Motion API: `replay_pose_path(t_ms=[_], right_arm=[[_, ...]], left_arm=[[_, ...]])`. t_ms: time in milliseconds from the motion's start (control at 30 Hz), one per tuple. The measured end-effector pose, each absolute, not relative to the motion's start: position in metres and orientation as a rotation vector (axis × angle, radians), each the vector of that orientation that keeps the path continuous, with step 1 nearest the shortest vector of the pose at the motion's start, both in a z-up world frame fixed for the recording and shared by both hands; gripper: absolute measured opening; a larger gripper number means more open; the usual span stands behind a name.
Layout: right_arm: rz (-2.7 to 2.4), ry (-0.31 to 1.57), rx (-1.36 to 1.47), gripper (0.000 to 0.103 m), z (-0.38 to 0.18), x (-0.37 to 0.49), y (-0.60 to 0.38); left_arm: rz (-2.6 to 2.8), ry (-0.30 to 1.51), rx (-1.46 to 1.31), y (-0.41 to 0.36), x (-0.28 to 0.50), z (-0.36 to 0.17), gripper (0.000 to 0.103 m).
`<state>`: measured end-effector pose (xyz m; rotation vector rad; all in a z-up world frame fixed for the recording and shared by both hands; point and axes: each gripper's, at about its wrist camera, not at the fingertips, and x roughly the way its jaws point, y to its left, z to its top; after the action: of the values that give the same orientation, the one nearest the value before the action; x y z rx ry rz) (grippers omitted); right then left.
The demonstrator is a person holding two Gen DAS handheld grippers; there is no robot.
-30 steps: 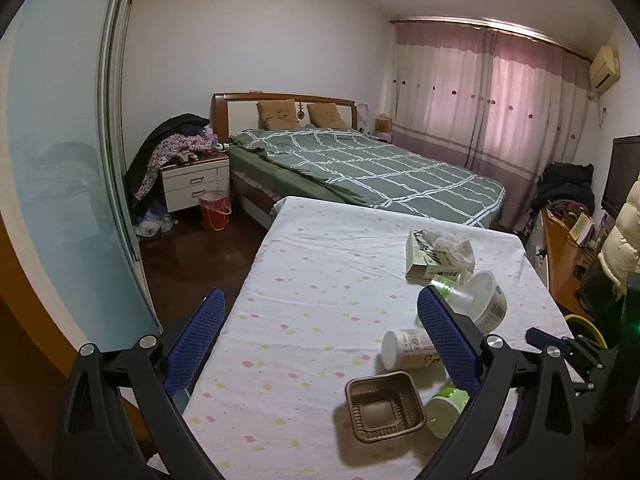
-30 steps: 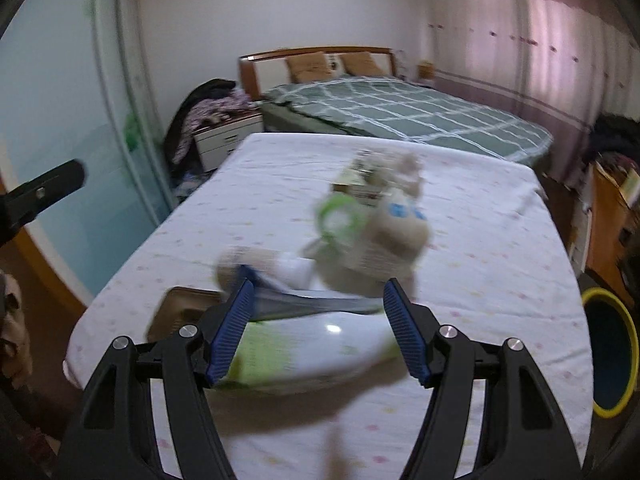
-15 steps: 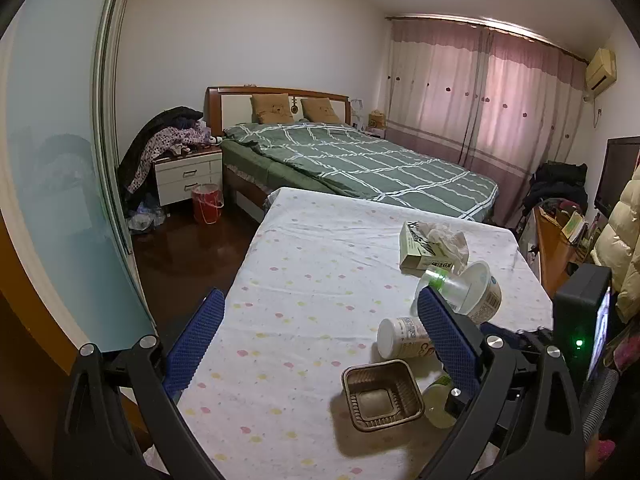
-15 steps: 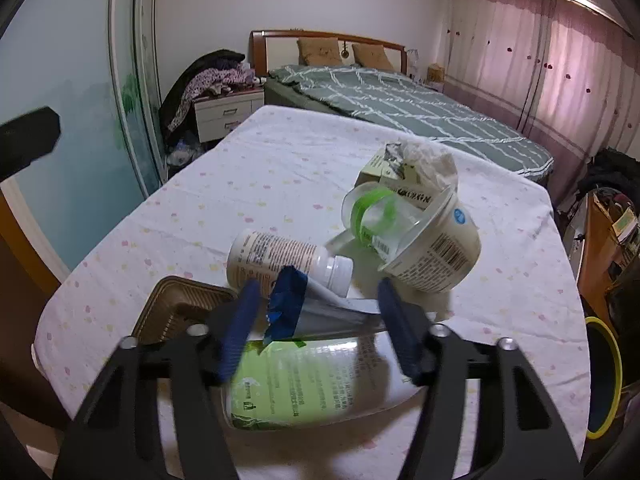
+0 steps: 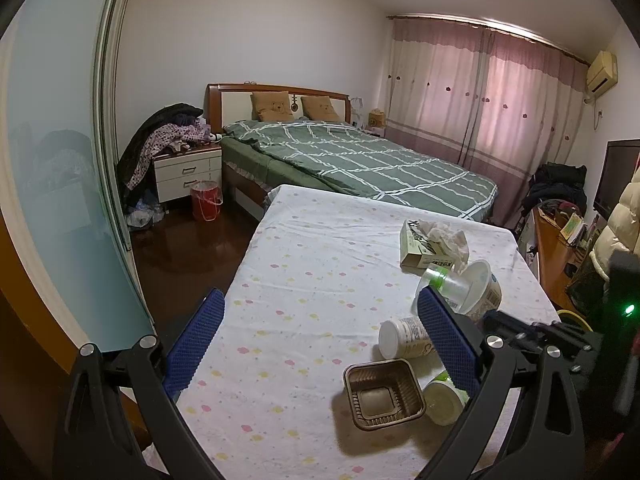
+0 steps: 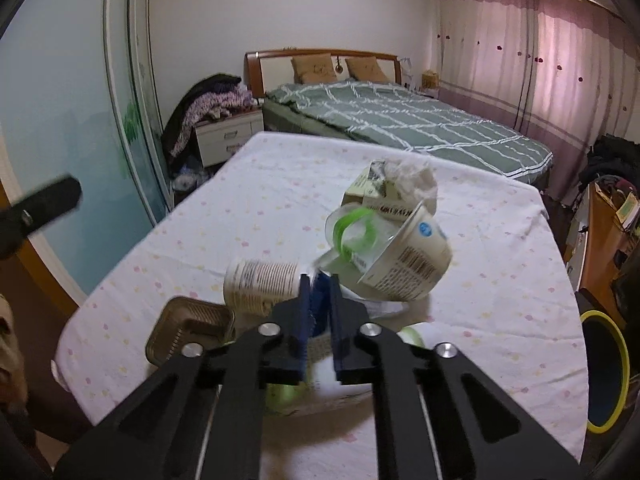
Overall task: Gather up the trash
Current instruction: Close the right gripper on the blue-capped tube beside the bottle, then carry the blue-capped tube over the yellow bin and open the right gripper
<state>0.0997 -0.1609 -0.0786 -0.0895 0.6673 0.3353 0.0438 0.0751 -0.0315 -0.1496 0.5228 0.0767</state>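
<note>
Trash lies clustered on the white spotted tablecloth [image 5: 312, 280]: a brown plastic tray [image 5: 384, 394], a white bottle on its side [image 6: 260, 286], a tipped white tub [image 6: 412, 256] with a clear green-banded cup [image 6: 352, 232] in it, and a carton stuffed with tissue [image 6: 384, 192]. My right gripper [image 6: 320, 304] is shut on the edge of a blue-and-white wrapper, just above a green-labelled cup [image 5: 442, 398] that its fingers mostly hide. My left gripper [image 5: 320, 300] hangs open over the table's near left part, holding nothing.
A yellow-rimmed bin [image 6: 604, 368] stands on the floor right of the table. Beyond the table is a green-quilted bed [image 5: 360, 160], with a nightstand [image 5: 188, 172] and a red bucket [image 5: 206, 200] beside it. A glass sliding door [image 5: 60, 200] runs along the left.
The right jaws went from wide open around the green-labelled cup to shut on the wrapper lying on it. The left gripper stayed put and open.
</note>
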Motion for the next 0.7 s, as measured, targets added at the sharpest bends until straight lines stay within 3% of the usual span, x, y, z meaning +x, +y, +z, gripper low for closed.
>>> replay_pose_path(t_ms=[700], right_arm=[[0.257,0.549,0.07,0.002,-0.031,0.077,-0.243]], left_arm=[[0.014,0.55,-0.12,0.046,0.05,-0.038,0.096]])
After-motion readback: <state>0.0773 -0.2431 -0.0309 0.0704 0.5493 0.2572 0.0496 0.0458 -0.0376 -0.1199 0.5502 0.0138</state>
